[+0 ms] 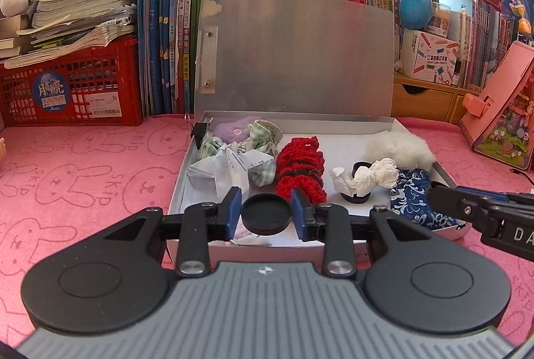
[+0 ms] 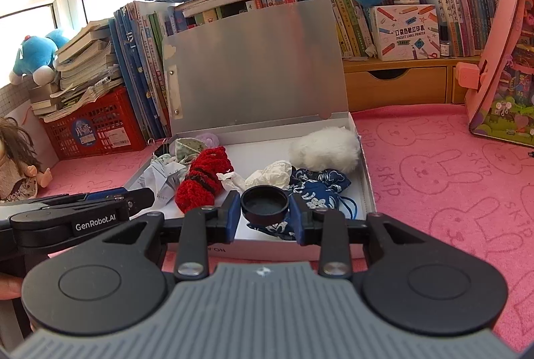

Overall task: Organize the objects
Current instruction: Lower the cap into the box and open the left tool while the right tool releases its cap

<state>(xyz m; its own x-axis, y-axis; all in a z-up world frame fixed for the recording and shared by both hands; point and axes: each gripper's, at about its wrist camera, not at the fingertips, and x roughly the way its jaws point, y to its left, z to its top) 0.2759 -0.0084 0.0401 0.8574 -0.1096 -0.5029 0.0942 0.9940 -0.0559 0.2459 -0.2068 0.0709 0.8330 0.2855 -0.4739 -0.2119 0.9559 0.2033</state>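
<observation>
Both hands carry loads. Left tongs (image 1: 266,215) clamp one black round lid (image 1: 266,214), flat, over the near edge of the open grey box (image 1: 383,120). Right tongs (image 2: 265,207) clamp a second black round cap (image 2: 264,204), hollow side up, above the near-right part of the box.

Already inside the box: one red knit piece (image 1: 301,166), one white fluffy ball (image 1: 398,148), one blue floral pouch (image 1: 412,195), one crumpled white tissue (image 1: 375,175), folded paper (image 1: 223,170), green-checked cloth (image 1: 263,138), one lilac item at the back (image 1: 230,128), one more black cap (image 1: 355,196) under the tissue.

Judging by this, mostly done; two held caps not yet dropped in, lid of the box not yet closed. Pink desk (image 2: 434,172) around the box looks clear of loose small items.
</observation>
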